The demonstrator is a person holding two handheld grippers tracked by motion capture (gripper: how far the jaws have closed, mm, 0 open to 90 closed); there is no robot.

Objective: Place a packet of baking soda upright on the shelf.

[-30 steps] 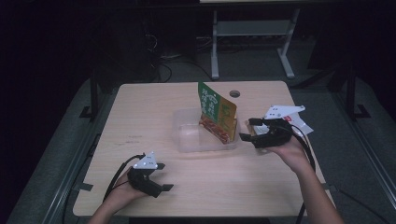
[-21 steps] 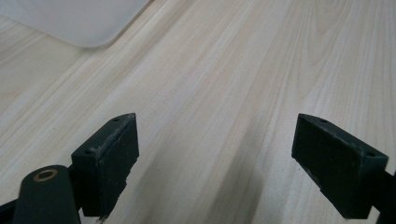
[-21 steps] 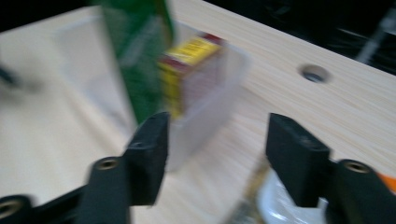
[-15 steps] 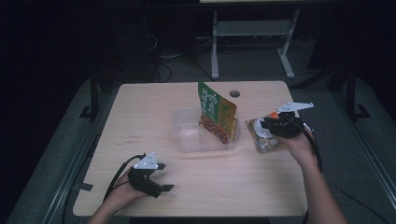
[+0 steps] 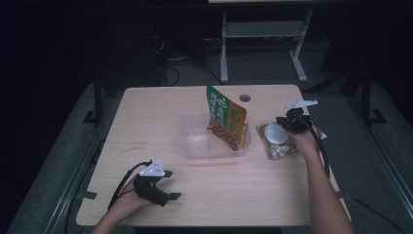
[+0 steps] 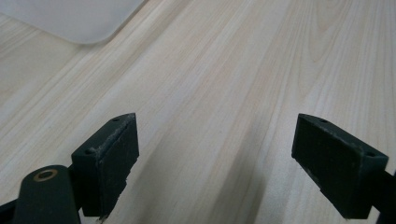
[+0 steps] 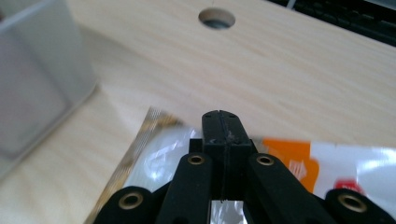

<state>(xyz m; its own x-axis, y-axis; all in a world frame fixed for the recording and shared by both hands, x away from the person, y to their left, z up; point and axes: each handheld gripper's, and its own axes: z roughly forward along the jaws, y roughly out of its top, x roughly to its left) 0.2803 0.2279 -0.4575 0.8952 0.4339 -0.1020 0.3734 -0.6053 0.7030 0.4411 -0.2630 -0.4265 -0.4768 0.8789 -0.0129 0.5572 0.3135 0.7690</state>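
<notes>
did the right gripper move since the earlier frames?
Yes. The right gripper went from beside the clear plastic tray out toward the table's right edge, onto the clear snack packet; its jaws have just been closing.

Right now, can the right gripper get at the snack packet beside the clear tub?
Probably yes: the right gripper hangs directly over the snack packet with nothing between, but its jaws are shut together and must open first.

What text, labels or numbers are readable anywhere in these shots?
None can be read.
Green and orange snack bag standing in the clear tray: white print on the green part, too small to read.
Clear packet under the right gripper: orange and red label patches, too blurred to read.
</notes>
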